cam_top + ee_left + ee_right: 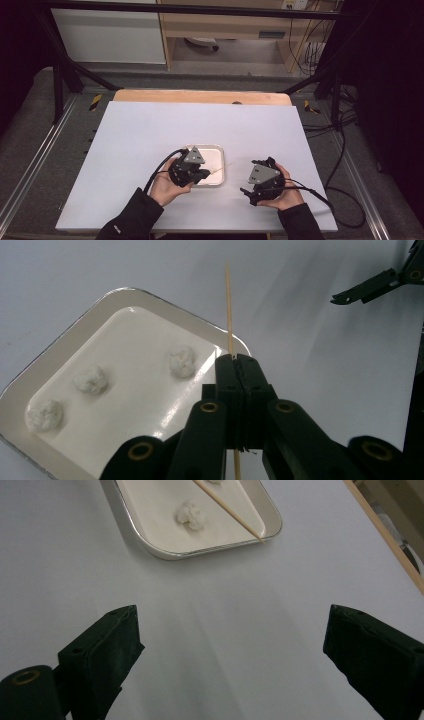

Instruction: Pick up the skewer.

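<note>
My left gripper (236, 359) is shut on a thin wooden skewer (229, 310), whose point juts out past the jaw tips. It hovers at the right edge of a shallow white tray (65, 340) holding three white fluffy lumps (182, 361). From above, the left gripper (205, 174) sits over the tray (220, 150) and the skewer (220, 169) points right. My right gripper (247, 176) is to the right of the tray. In its own view, the right gripper (230, 640) stands open and empty over bare table, facing the tray (165, 554), one lump (191, 515) and the skewer (227, 510).
A white sheet (150, 130) covers the table, with a wooden strip (200, 96) showing along the far edge. Black cables (345, 150) trail off the right side. A dark metal frame (65, 70) stands around the table.
</note>
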Available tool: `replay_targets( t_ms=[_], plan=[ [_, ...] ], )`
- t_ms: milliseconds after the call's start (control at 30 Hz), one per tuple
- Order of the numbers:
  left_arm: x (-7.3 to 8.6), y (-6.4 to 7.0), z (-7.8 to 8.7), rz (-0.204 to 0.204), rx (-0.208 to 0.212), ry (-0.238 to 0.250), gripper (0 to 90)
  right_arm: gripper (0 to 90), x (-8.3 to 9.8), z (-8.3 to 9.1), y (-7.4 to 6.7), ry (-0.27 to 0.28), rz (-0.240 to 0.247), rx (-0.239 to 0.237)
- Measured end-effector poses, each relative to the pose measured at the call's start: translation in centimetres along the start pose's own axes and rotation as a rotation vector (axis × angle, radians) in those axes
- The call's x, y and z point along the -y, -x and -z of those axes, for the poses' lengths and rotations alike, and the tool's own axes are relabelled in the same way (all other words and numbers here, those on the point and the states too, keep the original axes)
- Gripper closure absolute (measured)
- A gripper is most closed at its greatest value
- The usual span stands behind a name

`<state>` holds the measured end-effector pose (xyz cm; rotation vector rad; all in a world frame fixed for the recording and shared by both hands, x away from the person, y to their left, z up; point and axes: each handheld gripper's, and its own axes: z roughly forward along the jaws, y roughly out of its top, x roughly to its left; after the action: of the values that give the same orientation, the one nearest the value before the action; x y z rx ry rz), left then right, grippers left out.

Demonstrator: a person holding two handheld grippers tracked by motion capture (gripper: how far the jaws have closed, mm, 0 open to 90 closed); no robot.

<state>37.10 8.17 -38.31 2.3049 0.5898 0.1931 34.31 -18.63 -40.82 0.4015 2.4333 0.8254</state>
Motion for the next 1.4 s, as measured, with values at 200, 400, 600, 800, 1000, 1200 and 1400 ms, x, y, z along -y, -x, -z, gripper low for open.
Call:
replay_targets(
  t_ms=[200, 400, 600, 800, 1000, 1200, 1400],
  plan=[
    [-0.9, 0.5, -0.7, -0.021, 0.02, -0.028, 88.7, 11.6, -0.1, 0.0, -0.2, -0.004, 0.055, 0.006],
    [-2.0, 1.3, -1.5, -0.053, 0.038, -0.051, 88.7, 17.9, -0.2, 0.0, -0.5, -0.01, 0.142, 0.018],
    [-2.6, 1.9, -2.0, -0.072, 0.05, -0.072, 88.7, 25.2, -0.2, 0.0, -0.8, 0.001, 0.207, 0.019],
    [-3.3, 2.4, -2.7, -0.093, 0.067, -0.088, 88.7, 33.1, -0.1, -0.2, -0.9, 0.01, 0.279, 0.015],
    [-3.8, 2.8, -3.2, -0.109, 0.075, -0.089, 88.7, 38.9, -0.1, -0.3, -1.0, 0.005, 0.333, 0.021],
    [-4.4, 3.2, -3.6, -0.118, 0.087, -0.099, 88.7, 49.2, 0.0, -0.1, -1.0, -0.001, 0.39, 0.032],
    [-4.8, 3.5, -3.8, -0.129, 0.097, -0.107, 88.7, 56.0, 0.0, 0.0, -1.0, -0.009, 0.438, 0.034]
  ],
)
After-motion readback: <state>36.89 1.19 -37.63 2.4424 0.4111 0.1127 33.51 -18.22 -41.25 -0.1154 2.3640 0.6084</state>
